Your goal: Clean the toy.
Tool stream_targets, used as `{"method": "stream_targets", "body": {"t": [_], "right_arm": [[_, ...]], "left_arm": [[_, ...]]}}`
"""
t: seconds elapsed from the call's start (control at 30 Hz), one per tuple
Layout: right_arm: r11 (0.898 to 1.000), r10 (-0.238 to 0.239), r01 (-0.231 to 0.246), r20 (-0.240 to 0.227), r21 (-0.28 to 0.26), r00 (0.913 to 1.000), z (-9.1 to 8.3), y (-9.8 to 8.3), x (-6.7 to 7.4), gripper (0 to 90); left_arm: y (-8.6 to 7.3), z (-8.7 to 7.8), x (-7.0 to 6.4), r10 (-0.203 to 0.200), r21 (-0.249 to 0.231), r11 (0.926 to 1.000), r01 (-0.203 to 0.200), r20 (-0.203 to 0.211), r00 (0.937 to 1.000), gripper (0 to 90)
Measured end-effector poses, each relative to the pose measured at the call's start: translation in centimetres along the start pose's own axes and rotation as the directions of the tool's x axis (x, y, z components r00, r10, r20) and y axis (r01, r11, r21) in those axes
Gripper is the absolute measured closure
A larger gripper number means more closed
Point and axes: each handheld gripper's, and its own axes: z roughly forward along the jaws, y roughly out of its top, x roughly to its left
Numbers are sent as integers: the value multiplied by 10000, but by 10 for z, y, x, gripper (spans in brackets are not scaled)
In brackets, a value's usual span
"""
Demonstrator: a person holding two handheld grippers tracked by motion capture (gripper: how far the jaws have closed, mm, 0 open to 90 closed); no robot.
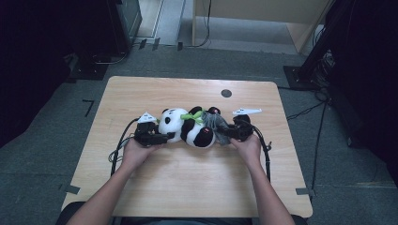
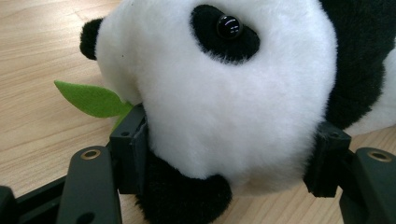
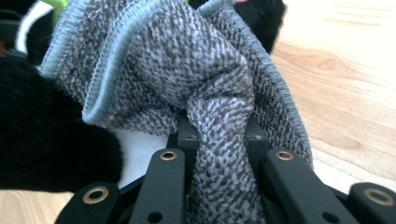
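A black-and-white panda plush [image 1: 187, 127] lies on its side in the middle of the wooden table [image 1: 187, 183], with green felt leaves [image 1: 195, 115] at its neck. My left gripper [image 1: 162, 137] is shut on the panda's white head [image 2: 224, 107], one pad on each side of it; a green leaf [image 2: 93, 99] sticks out at the left. My right gripper [image 1: 224, 135] is shut on a bunched fold of grey knitted cloth [image 3: 205, 93] that lies against the panda's black legs [image 3: 42, 140]. The same grey cloth [image 1: 217, 123] sits at the panda's lower end.
A round dark hole [image 1: 226, 93] marks the table's far side. Cables [image 1: 119, 145] trail from both grippers along the forearms. Grey carpet floor [image 1: 56, 140] surrounds the table, with dark stands at the back left and right.
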Motion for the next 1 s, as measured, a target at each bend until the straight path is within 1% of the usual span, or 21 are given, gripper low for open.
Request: {"method": "stream_targets", "body": {"t": [0.07, 0.1, 0.13, 0.2, 0.23, 0.33, 0.4, 0.47, 0.53, 0.57, 0.6, 0.67, 0.73, 0.83, 0.9, 1.0], "right_arm": [[9998, 0, -4, 206, 217, 9998, 1, -2, -2, 770], [9995, 77, -85, 240, 304, 9997, 2, -3, -4, 770], [9993, 198, -205, 218, 320, 9996, 2, -4, -6, 771], [9979, 537, -538, 27, 348, 9986, 2, -5, -9, 771], [9980, 502, -504, 52, 381, 9987, 2, -5, -9, 771], [9975, 422, -437, 268, 554, 9987, 3, -6, -11, 772], [9949, 427, -480, 605, 885, 9973, 6, -8, -15, 772], [9905, 637, -725, 781, 1166, 9949, 8, -10, -20, 771], [9896, 795, -886, 828, 1135, 9934, 5, -11, -25, 770], [9902, 991, -1052, 687, 917, 9927, 1, -10, -27, 770], [9912, 1044, -1097, 713, 744, 9920, -4, -8, -28, 771], [9952, 866, -900, 804, 395, 9930, -14, -3, -25, 772], [9969, 782, -774, 800, -130, 9937, -27, 4, -18, 773], [9970, 321, -258, 854, -735, 9958, -44, 18, -3, 772], [9953, -12, 90, 801, -964, 9968, -52, 27, 10, 772], [9900, -539, 611, 590, -1268, 9968, -59, 40, 31, 772]], "left_arm": [[0, 0, 0, -22, 6, 10000, 22, 3, 10000, 319], [0, 0, 0, -50, 1, 10000, 50, 3, 10000, 319], [0, 0, 0, -48, -5, 10000, 48, 7, 10000, 319], [0, 0, 1, -4, -28, 10000, 4, 17, 10000, 320], [0, 0, 1, 9, -38, 10000, -9, 27, 10000, 319], [2, -1, 0, 7, -19, 10000, -7, -18, 10000, 319], [3, -1, 0, 94, -23, 10000, -94, -52, 9999, 320], [3, -2, -1, 123, -22, 9999, -123, -67, 9999, 323], [4, -3, -2, 172, -22, 9998, -172, -148, 9997, 332], [5, -4, -2, 151, -22, 9999, -151, -165, 9998, 337], [5, -5, -3, 127, -13, 9999, -127, -186, 9997, 341], [6, -6, -4, 72, 7, 10000, -72, -227, 9997, 343], [6, -7, -5, 17, 3, 10000, -17, -306, 9995, 344], [6, -8, -10, -44, -43, 10000, 42, -451, 9990, 343], [5, -9, -12, -71, -41, 10000, 69, -519, 9986, 342], [5, -10, -18, -66, -27, 10000, 64, -677, 9977, 335]]}}
